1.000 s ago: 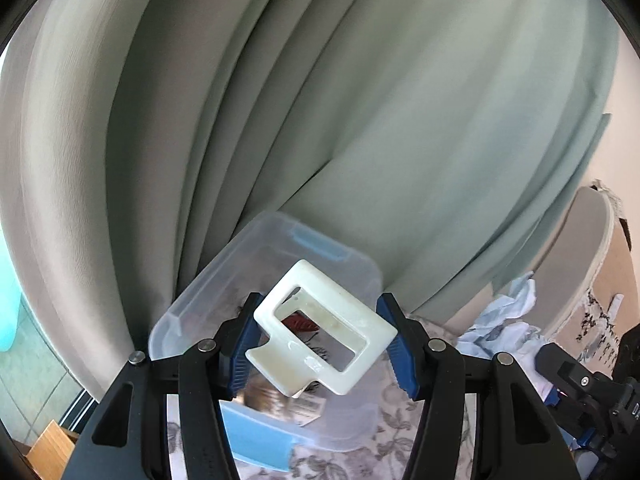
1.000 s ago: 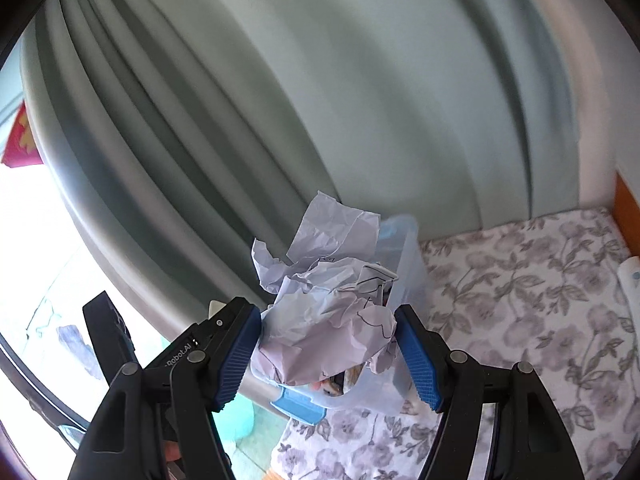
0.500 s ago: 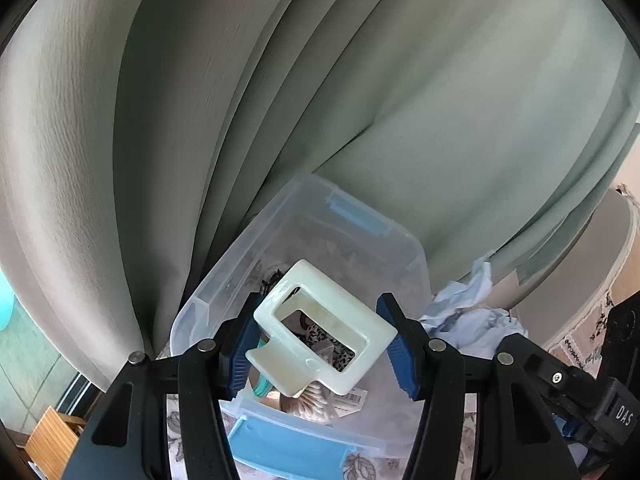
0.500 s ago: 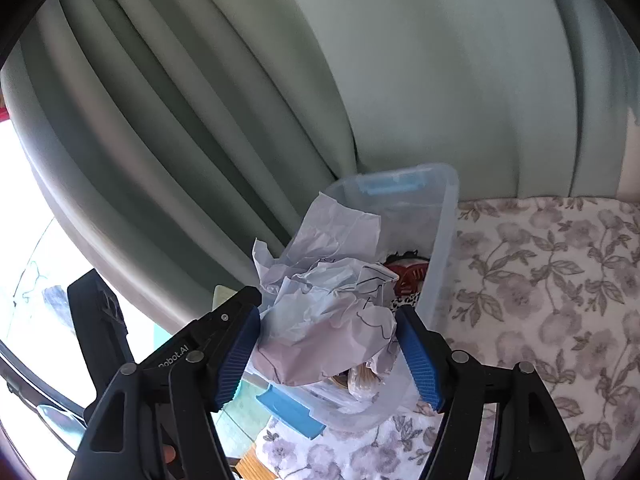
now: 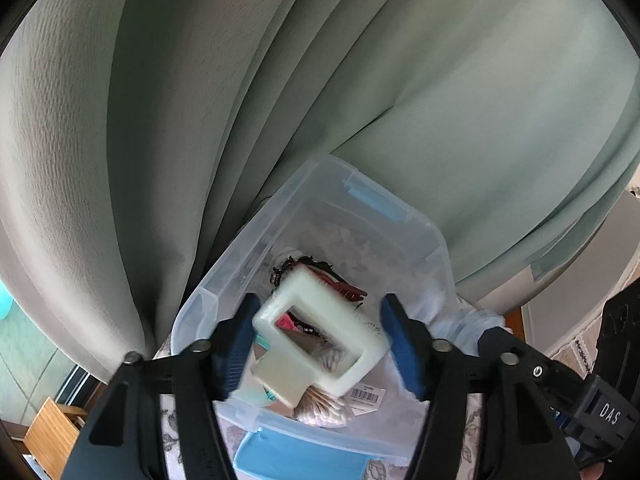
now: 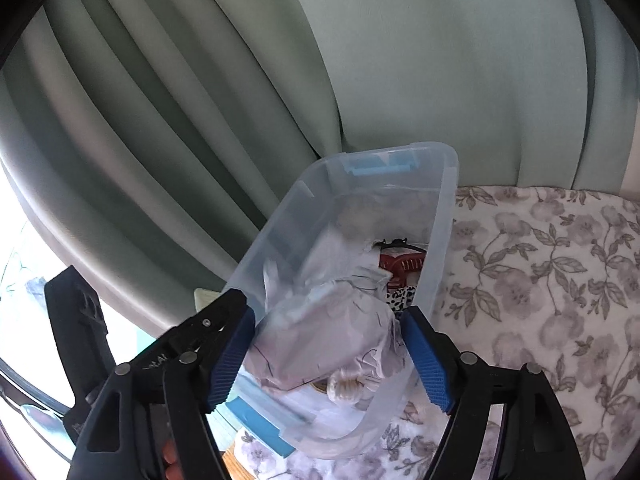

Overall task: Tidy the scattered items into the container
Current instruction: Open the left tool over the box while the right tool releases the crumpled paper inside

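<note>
Both tools now sit over the clear bin (image 5: 424, 236), jaws spread wider. The white frame (image 5: 320, 332) blurs loose between the left tool's (image 5: 320, 350) pads; the crumpled paper (image 6: 324, 332) slips from the right tool (image 6: 328, 354).

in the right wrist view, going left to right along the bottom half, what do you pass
Other gripper's black body → right gripper's left blue pad → crumpled paper between the pads, over the clear bin → right blue pad → floral cloth.

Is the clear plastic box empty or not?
Not empty: the clear plastic box holds a red comb and a barcoded packet.
</note>
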A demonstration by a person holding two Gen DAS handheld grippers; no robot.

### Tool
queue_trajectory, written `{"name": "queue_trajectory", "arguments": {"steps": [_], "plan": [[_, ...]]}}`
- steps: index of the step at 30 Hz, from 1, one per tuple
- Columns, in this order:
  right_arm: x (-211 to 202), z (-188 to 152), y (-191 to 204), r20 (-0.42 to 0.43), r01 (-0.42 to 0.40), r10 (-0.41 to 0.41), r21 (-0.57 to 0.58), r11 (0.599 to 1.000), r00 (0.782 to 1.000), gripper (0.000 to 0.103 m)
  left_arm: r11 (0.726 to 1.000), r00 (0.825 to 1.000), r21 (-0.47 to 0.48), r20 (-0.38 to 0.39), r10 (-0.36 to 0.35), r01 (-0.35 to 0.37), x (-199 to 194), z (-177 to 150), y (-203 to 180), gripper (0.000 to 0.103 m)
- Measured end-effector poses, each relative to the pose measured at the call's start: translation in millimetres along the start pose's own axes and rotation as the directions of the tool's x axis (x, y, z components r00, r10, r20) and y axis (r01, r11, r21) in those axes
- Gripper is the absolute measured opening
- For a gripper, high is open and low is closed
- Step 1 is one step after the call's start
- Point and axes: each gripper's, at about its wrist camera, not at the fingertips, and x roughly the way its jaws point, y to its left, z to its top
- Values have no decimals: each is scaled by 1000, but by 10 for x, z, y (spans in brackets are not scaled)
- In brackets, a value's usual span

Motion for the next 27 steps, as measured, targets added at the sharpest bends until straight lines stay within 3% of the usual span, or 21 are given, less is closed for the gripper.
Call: {"name": "queue_trajectory", "arguments": {"steps": [4, 12, 14, 18, 21, 27], "plan": [[36, 3, -64, -1, -1, 1, 20, 1000, 1000, 81, 1000, 1000, -23, -4, -5, 5, -37, 10, 14, 77], [-256, -73, -88, 37, 21, -22, 19, 1000, 999, 87, 1000, 1000, 21, 12, -10, 9, -168, 28, -162, 80], [-352, -103, -113, 49, 36, -37, 24, 999, 998, 89, 999, 1000, 36, 20, -2, 1, -212, 24, -234, 87], [-568, -172, -185, 85, 61, -65, 42, 997, 994, 90, 996, 999, 84, 48, -15, 11, -376, 1, -406, 89], [-762, -222, -269, 121, 77, -83, 53, 996, 989, 102, 991, 997, 129, 66, -26, 17, -506, -48, -577, 90], [-1254, -346, -384, 190, 96, -105, 56, 994, 976, 103, 973, 996, 232, 85, -13, -7, -722, -180, -957, 90]]}}
